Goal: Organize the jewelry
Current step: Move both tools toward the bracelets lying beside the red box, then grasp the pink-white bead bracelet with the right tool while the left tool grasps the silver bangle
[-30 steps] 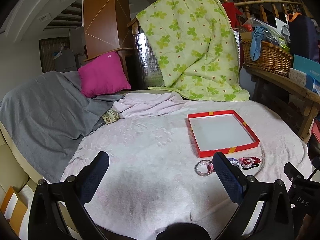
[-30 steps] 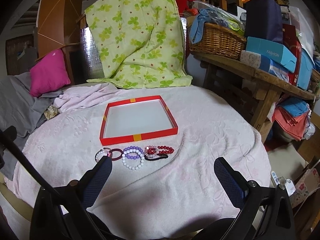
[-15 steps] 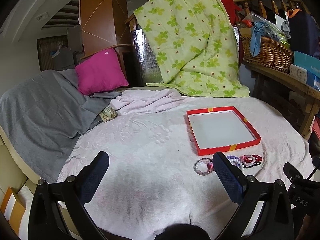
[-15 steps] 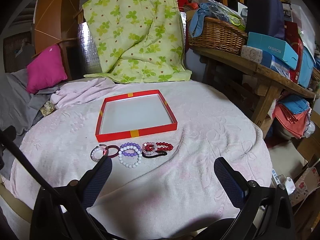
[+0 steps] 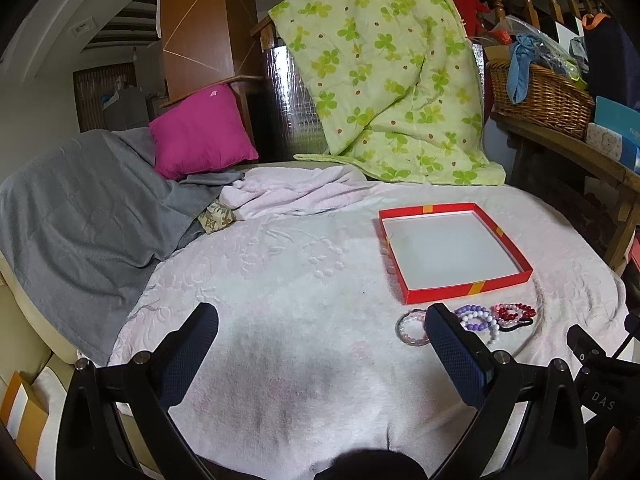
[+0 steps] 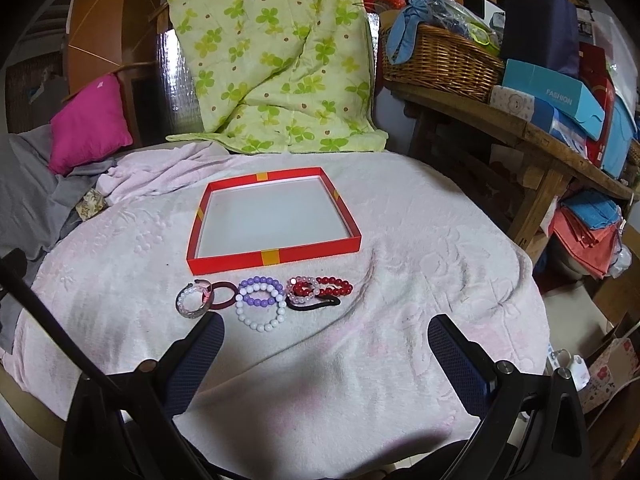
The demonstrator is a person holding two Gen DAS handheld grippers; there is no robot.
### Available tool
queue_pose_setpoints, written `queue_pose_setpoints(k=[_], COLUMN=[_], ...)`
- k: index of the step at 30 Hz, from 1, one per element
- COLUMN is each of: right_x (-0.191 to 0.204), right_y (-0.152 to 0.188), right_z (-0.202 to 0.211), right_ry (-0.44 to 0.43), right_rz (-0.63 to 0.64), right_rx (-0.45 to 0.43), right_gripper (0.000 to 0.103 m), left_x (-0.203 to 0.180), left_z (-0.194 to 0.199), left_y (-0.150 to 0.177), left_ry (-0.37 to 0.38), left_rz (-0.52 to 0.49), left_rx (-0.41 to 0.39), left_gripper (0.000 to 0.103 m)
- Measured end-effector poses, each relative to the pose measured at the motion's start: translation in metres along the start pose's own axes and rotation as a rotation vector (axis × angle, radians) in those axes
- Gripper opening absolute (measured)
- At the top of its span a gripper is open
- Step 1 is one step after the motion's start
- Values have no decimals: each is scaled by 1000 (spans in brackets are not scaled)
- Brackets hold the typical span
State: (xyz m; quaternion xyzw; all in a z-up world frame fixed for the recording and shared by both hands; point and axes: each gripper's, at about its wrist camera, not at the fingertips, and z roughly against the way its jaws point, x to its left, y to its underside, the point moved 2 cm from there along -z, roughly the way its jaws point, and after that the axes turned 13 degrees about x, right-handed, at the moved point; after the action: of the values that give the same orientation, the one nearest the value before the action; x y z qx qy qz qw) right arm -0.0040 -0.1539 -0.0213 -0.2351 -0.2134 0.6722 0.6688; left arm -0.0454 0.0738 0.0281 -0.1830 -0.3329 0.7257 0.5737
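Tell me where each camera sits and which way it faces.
Left wrist: sits on the left gripper, facing bare pink blanket, red tray off right; own open fingers show.
Right wrist: on the right gripper, facing the bracelets and tray; own open fingers show.
Shared: tray, bracelets, green quilt.

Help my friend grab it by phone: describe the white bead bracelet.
Find the red box lid on the pink blanket; bracelets lie in a row before it. The white bead bracelet is nearest the grippers, overlapping the purple one, the only all-white loop.
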Motion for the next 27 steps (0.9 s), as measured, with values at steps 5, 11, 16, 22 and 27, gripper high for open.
queue_pose_setpoints(k=[5,11,16,22,27], right_x=[-1,-11,-49,-68,-59], right_y=[-2,-5,-5,-11,-28], right_z=[-11,-28,-69,-126,-145], right_ry=[-4,-43,-238,-347,-409], right_rz=[1,-11,-34,-20,16], right_rx=[17,33,86,215,220], right_gripper=[103,103,88,54,43], left_x=[-2,-4,-5,-21,-33], left_z=[-8,-26,-66,-99,-120], left_y=[-3,-3,7,18,18], left_ry=[-6,51,136,188,227], left_rz=[-1,-15,-13,-43,-47], left_rx=[12,73,200,275,321], left_gripper=[103,103,103,103,101])
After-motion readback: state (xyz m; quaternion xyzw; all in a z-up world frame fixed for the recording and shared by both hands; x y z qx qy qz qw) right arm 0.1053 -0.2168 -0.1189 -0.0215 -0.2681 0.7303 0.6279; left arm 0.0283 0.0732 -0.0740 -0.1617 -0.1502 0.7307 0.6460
